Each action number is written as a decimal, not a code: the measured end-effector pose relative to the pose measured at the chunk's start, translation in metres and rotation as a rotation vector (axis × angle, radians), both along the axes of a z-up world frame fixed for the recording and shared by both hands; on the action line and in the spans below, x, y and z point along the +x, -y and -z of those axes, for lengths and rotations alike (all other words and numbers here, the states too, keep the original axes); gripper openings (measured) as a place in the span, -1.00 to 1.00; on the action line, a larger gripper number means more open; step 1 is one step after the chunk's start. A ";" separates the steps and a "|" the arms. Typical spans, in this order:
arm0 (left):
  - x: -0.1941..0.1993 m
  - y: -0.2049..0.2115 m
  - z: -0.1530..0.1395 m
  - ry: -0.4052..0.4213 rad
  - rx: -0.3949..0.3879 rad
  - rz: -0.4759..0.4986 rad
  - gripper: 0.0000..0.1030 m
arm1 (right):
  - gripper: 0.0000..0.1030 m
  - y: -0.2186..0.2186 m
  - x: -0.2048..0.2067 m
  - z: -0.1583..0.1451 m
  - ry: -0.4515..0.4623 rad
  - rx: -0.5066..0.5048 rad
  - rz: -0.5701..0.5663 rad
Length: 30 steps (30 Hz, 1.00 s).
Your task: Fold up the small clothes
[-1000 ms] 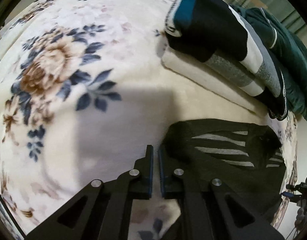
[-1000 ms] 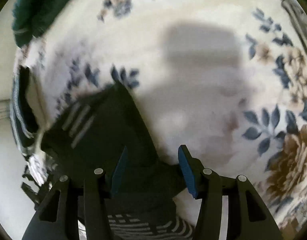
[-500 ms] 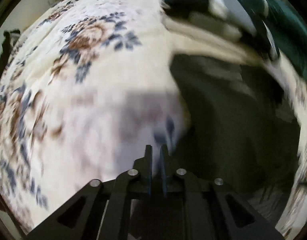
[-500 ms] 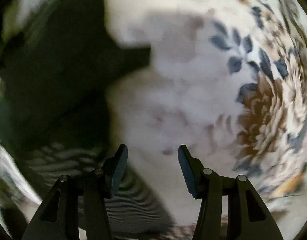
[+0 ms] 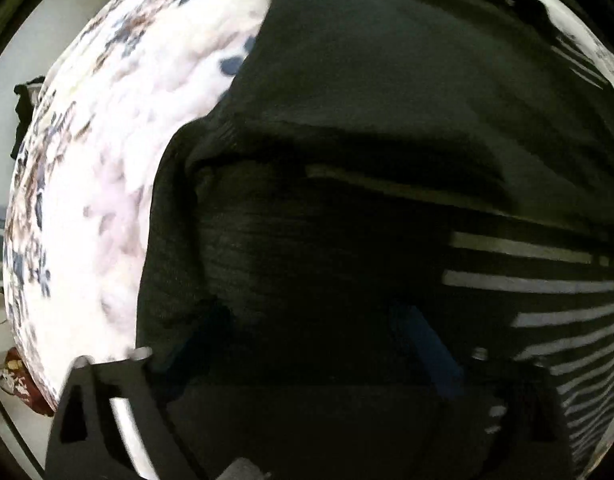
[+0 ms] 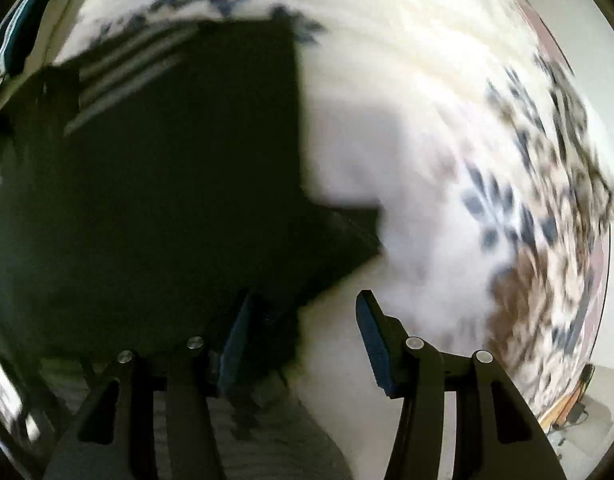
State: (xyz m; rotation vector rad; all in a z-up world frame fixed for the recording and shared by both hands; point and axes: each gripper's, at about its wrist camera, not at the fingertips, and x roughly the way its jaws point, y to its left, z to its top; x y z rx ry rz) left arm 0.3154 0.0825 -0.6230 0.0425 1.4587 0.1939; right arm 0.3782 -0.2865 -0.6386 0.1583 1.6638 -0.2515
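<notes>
The dark striped garment (image 5: 347, 128) is lying soft and limp on the floral bed (image 5: 107, 184), likely best pinched at a folded edge, while the left claw (image 5: 307, 344) is opening above it with nothing pressed and the right claw (image 6: 303, 332) is hanging half-spread, grasping nothing.

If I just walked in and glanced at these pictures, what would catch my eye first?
A big dark garment with pale stripes fills the left camera's view, lying on a cream blanket with blue and brown flowers. The left gripper hangs over it, jaws opening, while the right gripper stands open over the garment's edge.
</notes>
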 end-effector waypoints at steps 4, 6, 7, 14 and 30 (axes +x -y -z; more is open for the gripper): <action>0.002 -0.016 0.007 -0.010 -0.070 -0.012 1.00 | 0.06 0.033 -0.031 0.000 -0.058 0.108 0.124; 0.002 -0.017 0.008 -0.011 -0.067 -0.008 1.00 | 0.11 0.058 -0.035 -0.014 0.030 0.181 0.240; 0.001 -0.018 0.008 -0.009 -0.065 -0.009 1.00 | 0.12 0.070 -0.034 -0.023 0.109 0.227 0.305; -0.005 -0.016 0.010 0.017 -0.043 -0.032 1.00 | 0.48 0.098 0.010 0.030 0.131 0.457 0.349; 0.024 -0.020 -0.062 0.146 -0.022 -0.165 1.00 | -0.81 0.065 0.099 -0.082 0.422 0.232 -0.027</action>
